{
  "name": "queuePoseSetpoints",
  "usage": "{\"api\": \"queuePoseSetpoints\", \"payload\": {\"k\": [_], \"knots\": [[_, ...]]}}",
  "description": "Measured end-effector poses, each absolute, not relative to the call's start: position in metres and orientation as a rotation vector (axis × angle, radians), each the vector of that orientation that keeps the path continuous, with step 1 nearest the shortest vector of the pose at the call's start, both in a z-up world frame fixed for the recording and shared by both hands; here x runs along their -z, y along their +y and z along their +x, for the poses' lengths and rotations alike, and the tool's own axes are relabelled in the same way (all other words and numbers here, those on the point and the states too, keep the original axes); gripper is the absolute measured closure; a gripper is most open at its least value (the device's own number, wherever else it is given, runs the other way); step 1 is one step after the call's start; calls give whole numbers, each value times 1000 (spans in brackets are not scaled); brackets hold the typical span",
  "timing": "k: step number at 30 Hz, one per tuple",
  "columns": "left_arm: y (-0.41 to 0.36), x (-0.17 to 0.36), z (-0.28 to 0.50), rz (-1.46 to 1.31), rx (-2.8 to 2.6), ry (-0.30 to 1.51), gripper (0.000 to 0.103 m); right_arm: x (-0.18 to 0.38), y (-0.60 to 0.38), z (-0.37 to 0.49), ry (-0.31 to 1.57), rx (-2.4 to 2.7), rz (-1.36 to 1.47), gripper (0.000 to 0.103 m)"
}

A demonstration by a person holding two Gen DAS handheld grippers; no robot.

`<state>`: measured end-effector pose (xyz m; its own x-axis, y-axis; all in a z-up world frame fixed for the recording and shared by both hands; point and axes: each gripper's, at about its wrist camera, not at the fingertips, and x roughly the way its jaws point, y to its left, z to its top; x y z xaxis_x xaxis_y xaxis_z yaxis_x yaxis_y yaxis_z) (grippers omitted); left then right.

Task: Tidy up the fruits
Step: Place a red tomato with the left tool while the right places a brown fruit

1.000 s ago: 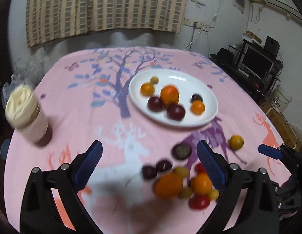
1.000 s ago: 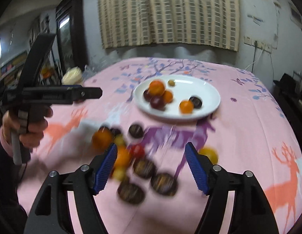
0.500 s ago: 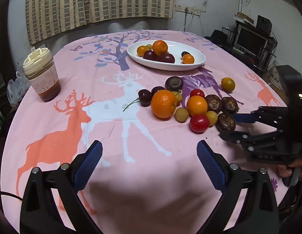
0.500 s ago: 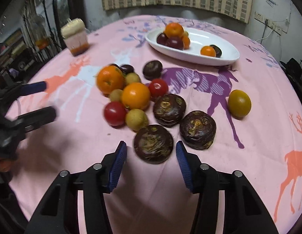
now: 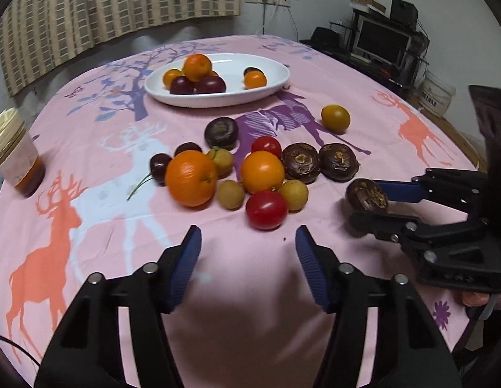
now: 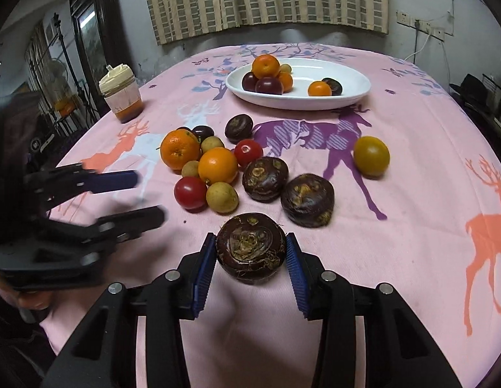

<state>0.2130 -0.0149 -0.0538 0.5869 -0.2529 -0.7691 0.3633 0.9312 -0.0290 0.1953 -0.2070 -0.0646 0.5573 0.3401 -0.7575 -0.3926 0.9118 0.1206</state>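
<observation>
My right gripper (image 6: 251,255) is shut on a dark brown water chestnut (image 6: 251,246), which also shows in the left wrist view (image 5: 366,195). My left gripper (image 5: 248,245) is open and empty, just in front of a red tomato (image 5: 266,209). A loose heap of fruit lies on the pink cloth: two oranges (image 5: 191,177), tomatoes, small yellow fruits, cherries and two more water chestnuts (image 6: 266,178). A white oval plate (image 6: 347,79) at the far side holds several fruits. A yellow fruit (image 6: 371,156) lies apart to the right.
A lidded cup with brown liquid (image 6: 122,93) stands at the table's left edge. A desk with a monitor (image 5: 382,45) is beyond the table on the right. A dark cabinet (image 6: 92,42) is at the left.
My right gripper has closed on the nearest water chestnut. My left gripper has moved closer to the fruit heap and its fingers stand narrower than before.
</observation>
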Motion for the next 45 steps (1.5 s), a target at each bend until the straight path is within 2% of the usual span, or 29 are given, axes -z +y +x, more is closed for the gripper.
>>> {"api": "queuePoseSetpoints", "payload": {"k": [5, 8, 18, 24, 29, 35, 39, 40, 41, 42, 43, 44, 45], "knots": [[-18, 57, 233, 59, 398, 916, 55, 65, -216, 195, 879, -442, -17, 60], [-21, 59, 239, 50, 412, 935, 68, 65, -220, 196, 882, -450, 5, 59], [-32, 65, 241, 78, 425, 960, 73, 67, -232, 197, 888, -464, 79, 59], [-14, 23, 245, 33, 502, 926, 73, 36, -240, 214, 792, -477, 87, 59], [-16, -24, 317, 56, 439, 825, 73, 0, -239, 285, 646, -414, 105, 59], [-40, -16, 436, 65, 339, 853, 73, 17, -228, 403, 752, -344, 138, 59], [-54, -4, 482, 89, 292, 900, 72, 34, -222, 433, 786, -313, 91, 59], [-56, 0, 489, 90, 280, 923, 68, 36, -222, 436, 791, -313, 89, 52], [-56, 1, 491, 87, 256, 938, 48, 36, -222, 436, 793, -316, 87, 44], [-55, -1, 489, 78, 243, 935, 35, 34, -224, 433, 788, -309, 79, 36], [-50, -8, 482, 59, 243, 896, 18, 30, -228, 425, 771, -308, 73, 36], [-45, -14, 473, 51, 245, 844, 13, 25, -230, 418, 755, -320, 65, 36], [-41, -21, 459, 65, 238, 802, 11, 19, -232, 405, 742, -346, 46, 36]]}}
